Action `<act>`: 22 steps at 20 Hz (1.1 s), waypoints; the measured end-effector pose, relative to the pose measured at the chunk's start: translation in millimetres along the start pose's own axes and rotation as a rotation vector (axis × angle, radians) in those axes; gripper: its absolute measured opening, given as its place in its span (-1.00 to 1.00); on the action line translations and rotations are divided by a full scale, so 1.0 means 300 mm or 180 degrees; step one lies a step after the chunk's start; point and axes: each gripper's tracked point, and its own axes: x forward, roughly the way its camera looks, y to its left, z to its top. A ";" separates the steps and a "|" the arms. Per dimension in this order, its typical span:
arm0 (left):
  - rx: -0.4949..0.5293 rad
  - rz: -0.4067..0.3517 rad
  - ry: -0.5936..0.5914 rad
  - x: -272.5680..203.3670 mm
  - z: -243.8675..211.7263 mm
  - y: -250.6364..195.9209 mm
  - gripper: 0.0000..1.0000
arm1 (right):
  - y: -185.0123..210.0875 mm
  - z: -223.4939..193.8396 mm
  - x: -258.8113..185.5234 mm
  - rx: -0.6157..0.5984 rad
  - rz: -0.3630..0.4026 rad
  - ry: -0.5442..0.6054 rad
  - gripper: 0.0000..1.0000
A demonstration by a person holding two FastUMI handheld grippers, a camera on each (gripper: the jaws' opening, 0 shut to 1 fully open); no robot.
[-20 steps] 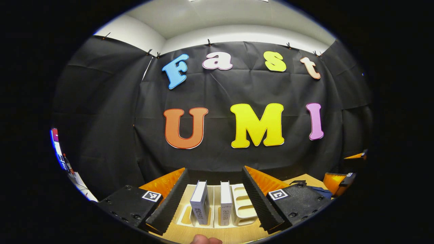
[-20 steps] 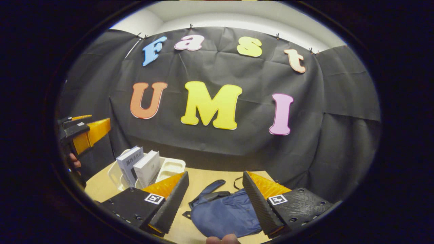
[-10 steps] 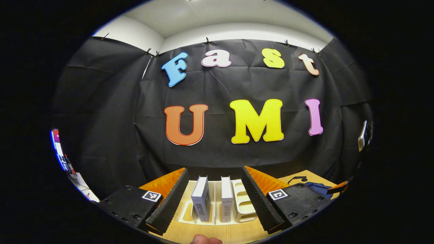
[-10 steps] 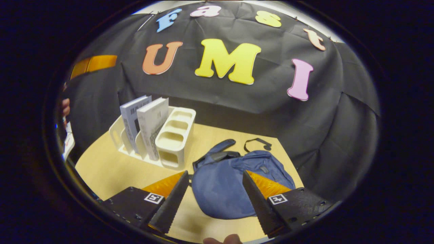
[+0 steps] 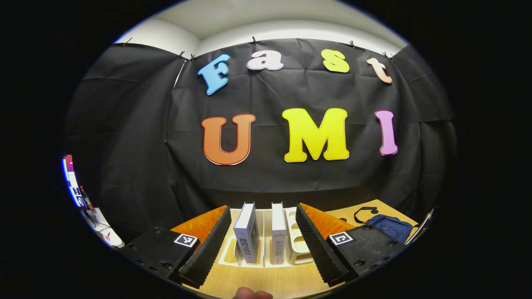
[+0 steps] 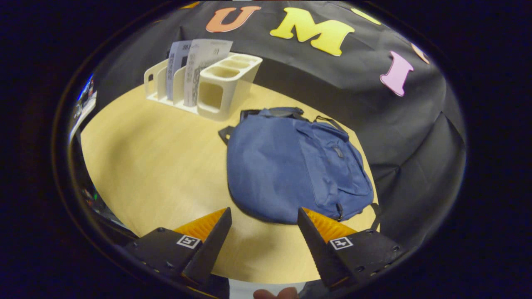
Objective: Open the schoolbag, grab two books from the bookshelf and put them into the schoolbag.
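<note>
Two books stand upright in the white bookshelf (image 5: 293, 245), each in its own slot: the left book (image 5: 246, 232) and the right book (image 5: 278, 233), spines facing the left gripper view. The bookshelf's far-right section is a set of small open compartments. The left gripper (image 5: 263, 243) hangs over the desk (image 5: 266, 280) in front of the bookshelf, fingers spread wide and holding nothing; from this view both books fall in the gap between them, though the fingers touch neither. Off to the right in the same view, a corner of the blue schoolbag (image 5: 390, 226) lies on the desk with a dark strap loop beside it.

In the right gripper view, the schoolbag (image 6: 291, 166) lies flat on the desk (image 6: 158, 166), its carry handle and straps toward the booth's wall and its front pocket on the right side. Its zips look closed, as far as can be told. The right gripper (image 6: 262, 243) hovers above the near edge of the bag, fingers spread apart and empty, not touching the fabric. Behind the bag to the left, just beside its top end, stands the bookshelf (image 6: 216, 89) with the two books (image 6: 195, 68) leaning slightly in their slots.

A fingertip of the person shows at the bottom edge of each view.
</note>
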 end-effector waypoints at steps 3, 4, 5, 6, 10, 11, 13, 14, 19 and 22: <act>0.0018 0.0041 0.0032 0.006 -0.005 0.007 0.97 | -0.040 -0.025 0.068 -0.0259 -0.0184 -0.0015 0.93; 0.0029 0.0053 0.0040 0.009 -0.003 0.006 0.97 | -0.045 -0.025 0.089 -0.0321 -0.0214 -0.0024 0.92; 0.0041 0.0060 0.0047 0.008 -0.004 0.006 0.97 | -0.043 -0.029 0.107 -0.0362 -0.0223 -0.0026 0.92; 0.0054 0.0067 0.0056 0.008 -0.005 0.005 0.97 | -0.047 -0.028 0.122 -0.0382 -0.0240 -0.0024 0.93; 0.0093 0.0081 0.0072 0.017 -0.001 -0.001 0.97 | -0.052 0.028 0.141 -0.0303 -0.0250 -0.0166 0.93; 0.0099 0.0079 0.0075 0.022 0.000 -0.005 0.97 | -0.060 0.062 0.129 -0.0267 -0.0268 -0.0269 0.99; 0.0107 0.0073 0.0075 0.029 0.001 -0.013 0.97 | -0.075 0.139 0.110 -0.0274 -0.0355 -0.0513 0.92; 0.0111 0.0065 0.0081 0.028 -0.002 -0.021 0.97 | -0.069 0.151 0.113 -0.0336 -0.0339 -0.0502 0.92; 0.0094 0.0049 0.0062 0.041 0.002 -0.028 0.97 | -0.012 -0.024 0.119 -0.0657 -0.0079 -0.0179 0.92; 0.0066 0.0051 0.0104 0.051 -0.020 -0.025 0.97 | -0.058 -0.049 0.136 -0.0720 -0.0296 -0.0122 0.97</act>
